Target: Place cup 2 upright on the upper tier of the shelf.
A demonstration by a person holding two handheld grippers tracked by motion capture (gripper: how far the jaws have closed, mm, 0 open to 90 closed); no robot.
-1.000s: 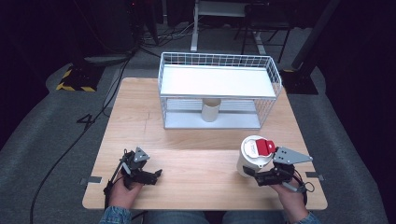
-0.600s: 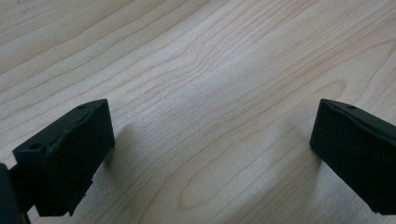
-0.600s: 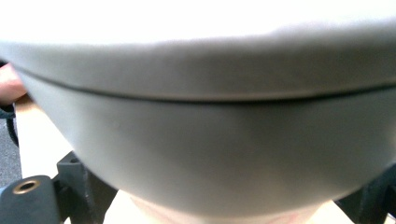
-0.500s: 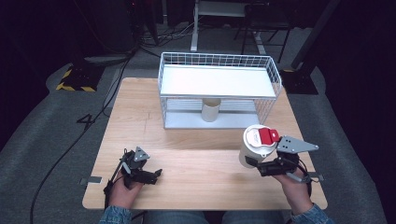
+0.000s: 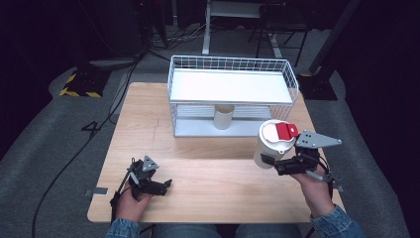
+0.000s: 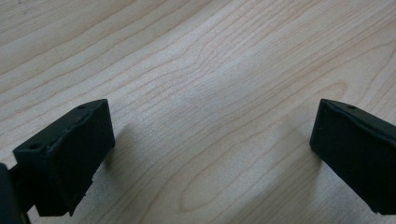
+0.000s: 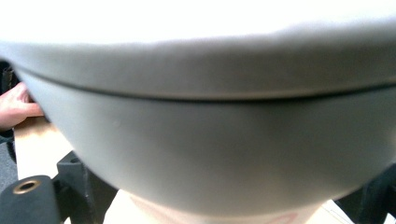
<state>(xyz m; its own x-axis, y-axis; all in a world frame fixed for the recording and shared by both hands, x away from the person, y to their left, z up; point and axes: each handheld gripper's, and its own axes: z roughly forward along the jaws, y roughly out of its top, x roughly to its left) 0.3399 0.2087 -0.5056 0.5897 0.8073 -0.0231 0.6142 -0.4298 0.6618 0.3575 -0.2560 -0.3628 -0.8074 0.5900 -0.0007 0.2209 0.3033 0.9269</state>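
Wire rack point(image 5: 233, 94) blocks far table point(image 5: 208, 173) half; small cup point(image 5: 223, 117) beneath it.

From up top I've got a light wooden table point(image 5: 198, 163) with a white wire rack point(image 5: 233, 94) sitting at its far edge. There's a small pale cup point(image 5: 223, 117) standing upright on the rack's lower level, under the white shelf. Grey floor around it, black cable point(image 5: 84, 148) trailing off left, yellow-black striped block point(image 5: 79, 85) beyond.

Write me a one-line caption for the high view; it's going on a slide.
Right gripper holds a white cup with a red-tabbed lid near the wire basket; left gripper rests open on the table.
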